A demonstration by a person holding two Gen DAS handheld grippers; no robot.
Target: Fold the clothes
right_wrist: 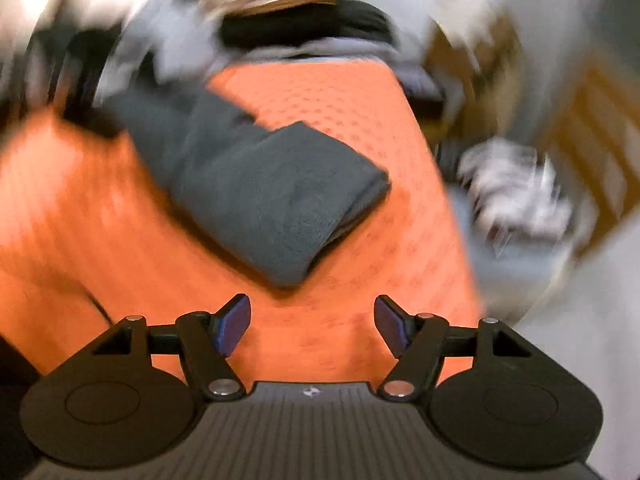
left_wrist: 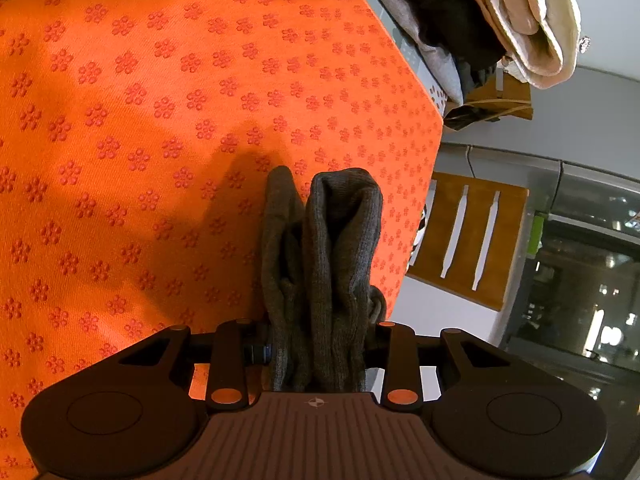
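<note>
The dark grey knit garment point(left_wrist: 320, 264) hung bunched in thick vertical folds from your left gripper point(left_wrist: 316, 344), whose 2 fingers were clenched on its upper end; the cloth hid the pads themselves. Its lower end dangled just above the orange mat point(left_wrist: 140, 128), near the mat's right edge. In the right wrist view, heavily blurred, the same grey garment point(right_wrist: 264, 192) appeared as a folded bundle over the mat point(right_wrist: 352, 104), with its far end running up and left out of sharp sight; whether it touched the mat could not be told. Your right gripper point(right_wrist: 312, 328) stood released, its 2 blue pads point(right_wrist: 234, 326) spread wide apart and holding nothing, just short of the bundle. Beyond the mat's far corner lay a pile of other clothes point(left_wrist: 516, 20), cream over black and grey. A wooden chair back point(left_wrist: 468, 236) stood beside the mat's right edge.
</note>
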